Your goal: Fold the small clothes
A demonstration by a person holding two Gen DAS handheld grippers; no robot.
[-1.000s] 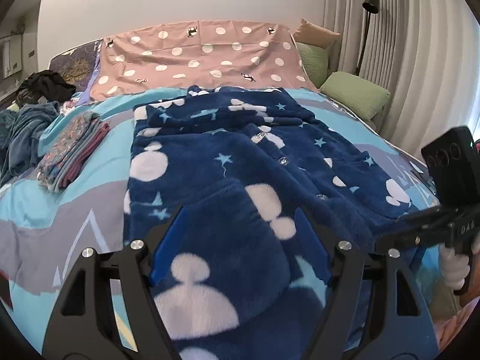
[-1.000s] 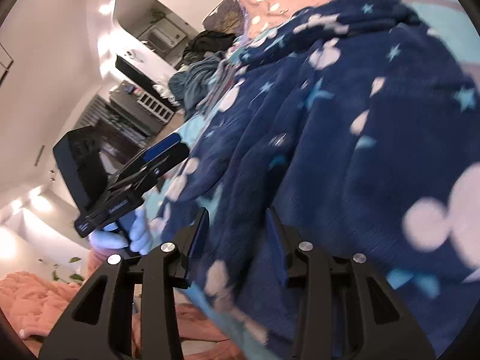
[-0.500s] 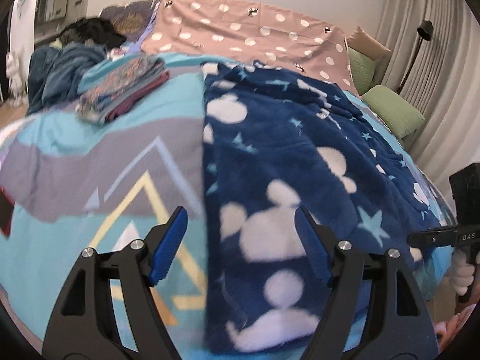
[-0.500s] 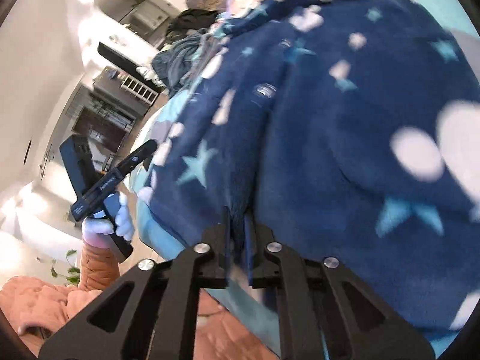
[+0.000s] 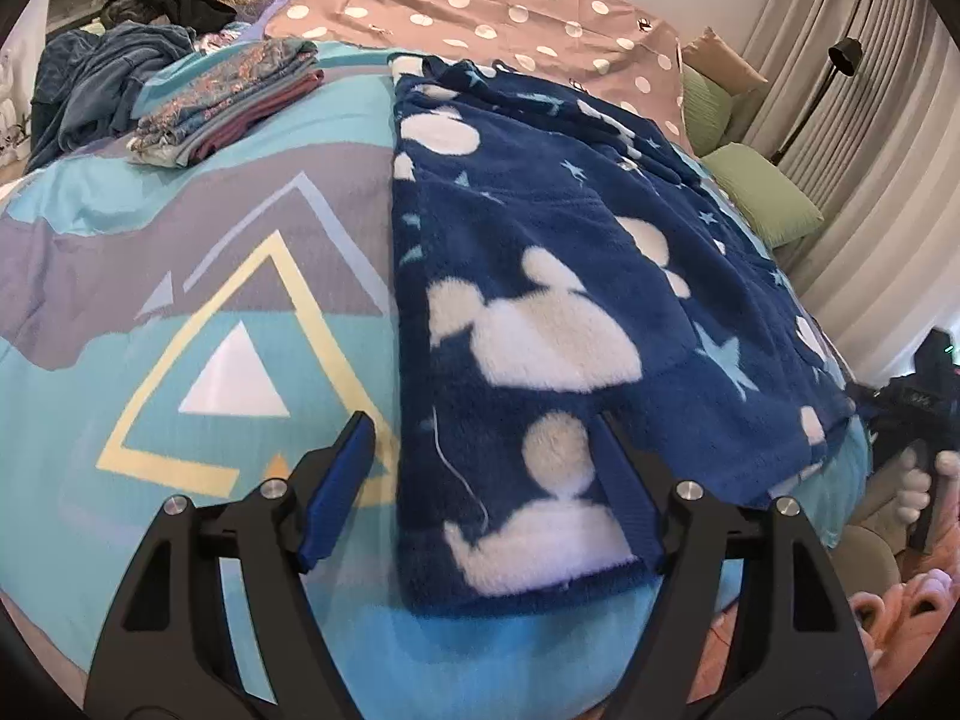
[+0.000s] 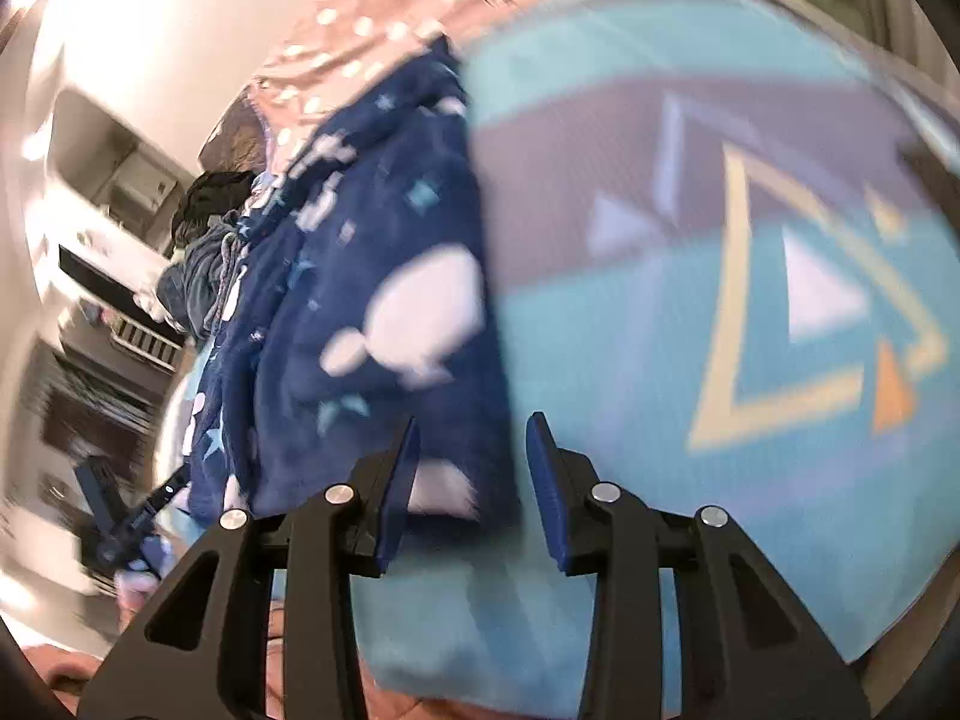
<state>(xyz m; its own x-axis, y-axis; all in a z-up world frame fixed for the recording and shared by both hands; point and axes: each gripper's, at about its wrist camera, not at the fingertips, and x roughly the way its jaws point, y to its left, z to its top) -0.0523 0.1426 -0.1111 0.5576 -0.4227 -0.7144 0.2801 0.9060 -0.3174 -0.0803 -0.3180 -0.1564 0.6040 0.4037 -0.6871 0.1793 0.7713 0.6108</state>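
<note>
A dark blue fleece garment (image 5: 540, 276) with white mouse-head shapes and stars lies spread on the bed, its near hem at the bed's front edge. My left gripper (image 5: 489, 492) is open over the garment's near left corner, one finger over the bedspread, one over the fleece. In the right wrist view the same garment (image 6: 372, 300) runs along the left. My right gripper (image 6: 471, 483) is open with the garment's near right corner between the fingers, not clamped. The right gripper also shows at the far right of the left wrist view (image 5: 918, 414). The right wrist view is motion-blurred.
A turquoise bedspread (image 5: 198, 312) with triangle shapes covers the bed. A stack of folded clothes (image 5: 222, 96) and a heap of dark clothes (image 5: 114, 60) lie at the back left. A pink dotted sheet (image 5: 480, 0) and green pillows (image 5: 762, 198) are behind.
My left gripper moved left to the garment's near left corner. My right gripper, shut on the hem half a second ago, has opened and moved to the garment's right edge.
</note>
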